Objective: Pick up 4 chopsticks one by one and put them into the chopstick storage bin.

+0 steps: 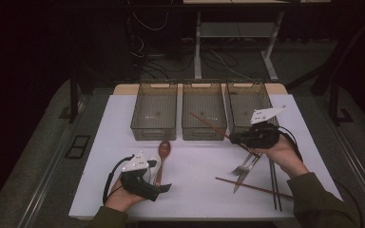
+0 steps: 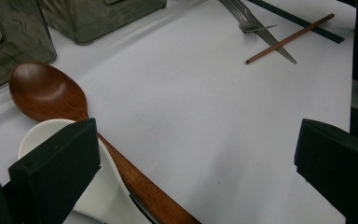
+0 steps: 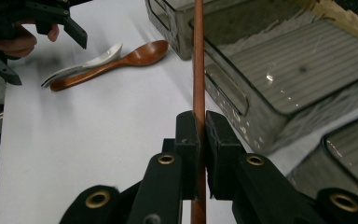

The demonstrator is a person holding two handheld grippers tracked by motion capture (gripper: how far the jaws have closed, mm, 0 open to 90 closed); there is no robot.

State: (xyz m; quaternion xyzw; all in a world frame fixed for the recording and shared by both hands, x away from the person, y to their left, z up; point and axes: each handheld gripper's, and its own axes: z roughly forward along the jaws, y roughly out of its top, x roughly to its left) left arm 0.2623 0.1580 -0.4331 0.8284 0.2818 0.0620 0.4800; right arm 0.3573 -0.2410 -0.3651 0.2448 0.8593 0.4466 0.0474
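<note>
My right gripper (image 1: pixel 236 137) is shut on a brown chopstick (image 1: pixel 208 124) and holds it off the table, slanting toward the middle bin (image 1: pixel 203 124). In the right gripper view the jaws (image 3: pixel 202 135) pinch that chopstick (image 3: pixel 198 56), which runs straight up past the bin's (image 3: pixel 279 70) edge. My left gripper (image 1: pixel 158 179) rests open at the front left beside a wooden spoon (image 1: pixel 164 149) and a white spoon (image 1: pixel 155 166). In the left gripper view the wooden spoon (image 2: pixel 46 93) and the white spoon (image 2: pixel 100 186) lie by the left jaw of the open gripper (image 2: pixel 196 172).
Three smoky plastic bins (image 1: pixel 154 126) stand in a row at the back of the white table (image 1: pixel 195 161). A fork and knife (image 1: pixel 244 166), a second brown chopstick (image 1: pixel 253 187) and two dark chopsticks (image 1: pixel 273 183) lie at the front right.
</note>
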